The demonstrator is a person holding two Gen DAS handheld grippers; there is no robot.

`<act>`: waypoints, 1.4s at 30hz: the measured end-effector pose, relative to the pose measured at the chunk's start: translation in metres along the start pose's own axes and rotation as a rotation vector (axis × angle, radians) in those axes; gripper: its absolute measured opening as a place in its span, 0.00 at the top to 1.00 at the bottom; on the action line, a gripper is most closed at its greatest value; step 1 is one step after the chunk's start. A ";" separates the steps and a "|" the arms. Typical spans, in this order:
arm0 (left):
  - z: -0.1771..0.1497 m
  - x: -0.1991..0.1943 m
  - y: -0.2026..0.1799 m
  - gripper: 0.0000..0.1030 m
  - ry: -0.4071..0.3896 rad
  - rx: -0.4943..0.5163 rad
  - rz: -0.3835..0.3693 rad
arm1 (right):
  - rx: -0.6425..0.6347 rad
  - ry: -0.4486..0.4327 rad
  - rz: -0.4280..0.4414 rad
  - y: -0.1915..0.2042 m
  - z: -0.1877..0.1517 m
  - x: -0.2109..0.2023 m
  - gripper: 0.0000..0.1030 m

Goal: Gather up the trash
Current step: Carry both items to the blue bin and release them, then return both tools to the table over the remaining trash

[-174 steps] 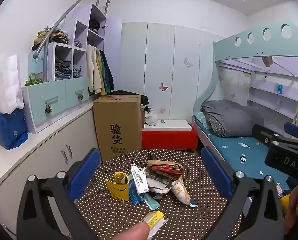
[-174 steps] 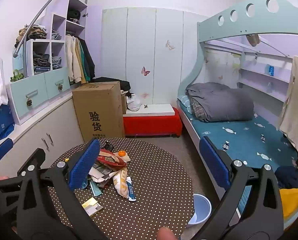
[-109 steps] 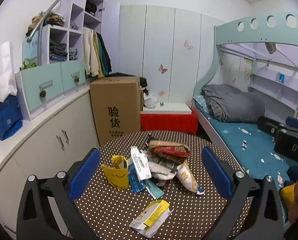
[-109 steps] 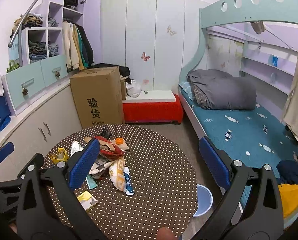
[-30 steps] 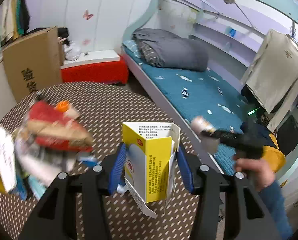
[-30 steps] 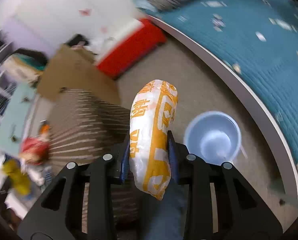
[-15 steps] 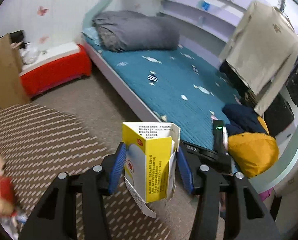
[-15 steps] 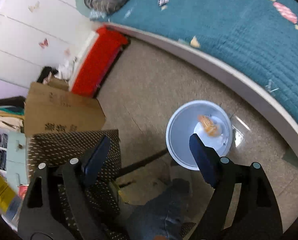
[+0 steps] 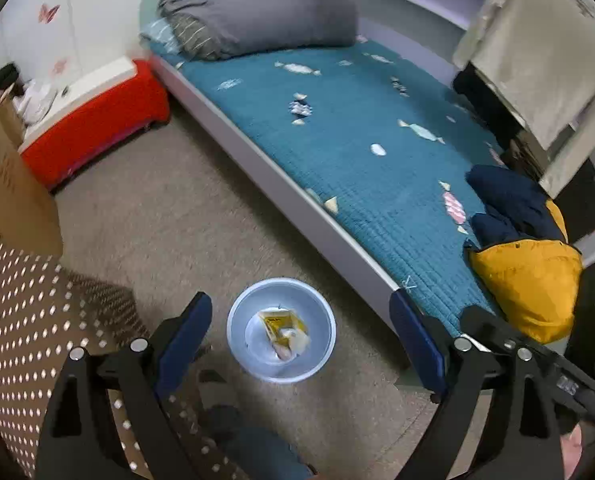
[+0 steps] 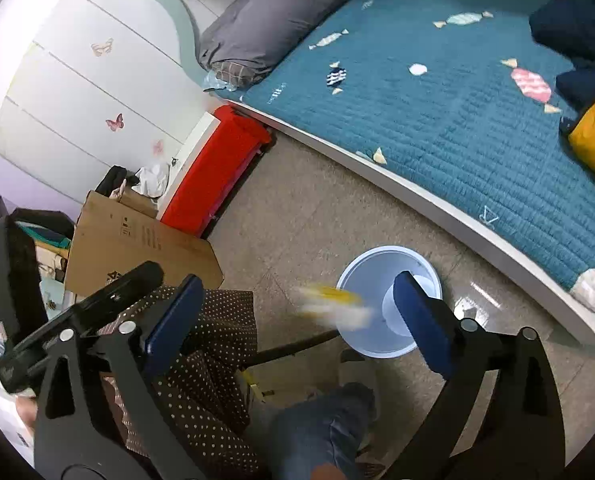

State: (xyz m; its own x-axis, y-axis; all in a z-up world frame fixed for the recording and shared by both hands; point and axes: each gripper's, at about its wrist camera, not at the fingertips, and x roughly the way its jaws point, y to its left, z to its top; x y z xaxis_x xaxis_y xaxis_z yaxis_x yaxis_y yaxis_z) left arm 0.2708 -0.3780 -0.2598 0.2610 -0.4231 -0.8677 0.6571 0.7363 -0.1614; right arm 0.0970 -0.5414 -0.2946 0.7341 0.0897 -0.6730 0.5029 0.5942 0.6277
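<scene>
A pale blue bin stands on the floor between the table and the bed; it also shows in the right wrist view. Yellow and white wrappers lie in its bottom. My left gripper is open and empty, held above the bin. My right gripper is open and empty. A blurred yellow and white carton is in mid-air at the bin's left rim, between the right gripper's fingers but free of them.
The brown dotted table is at lower left. A bed with a teal quilt runs along the right. A red bench and a cardboard box stand behind. The person's jeans-clad leg is below.
My left gripper opened and let go of the yellow carton, which now falls toward the bin. The left view swung down over the bin. My right gripper stays open after dropping its snack bag.
</scene>
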 end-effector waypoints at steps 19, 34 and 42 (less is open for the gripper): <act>-0.085 -0.164 0.039 0.13 -0.319 -0.061 0.100 | -0.292 -0.126 0.026 0.125 -0.041 -0.061 0.06; -0.172 -0.260 0.119 0.11 -0.463 -0.242 0.274 | -0.543 -0.061 0.124 0.238 -0.113 -0.066 0.06; -0.232 -0.298 0.158 0.11 -0.549 -0.359 0.437 | -0.661 0.010 0.154 0.278 -0.157 -0.055 0.06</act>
State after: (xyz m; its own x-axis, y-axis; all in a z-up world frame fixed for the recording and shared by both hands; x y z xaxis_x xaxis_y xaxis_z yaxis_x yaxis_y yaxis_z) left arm 0.1331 -0.0127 -0.1354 0.8164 -0.1871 -0.5464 0.1701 0.9820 -0.0820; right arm 0.1244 -0.2557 -0.1444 0.7690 0.2183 -0.6008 0.0060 0.9374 0.3482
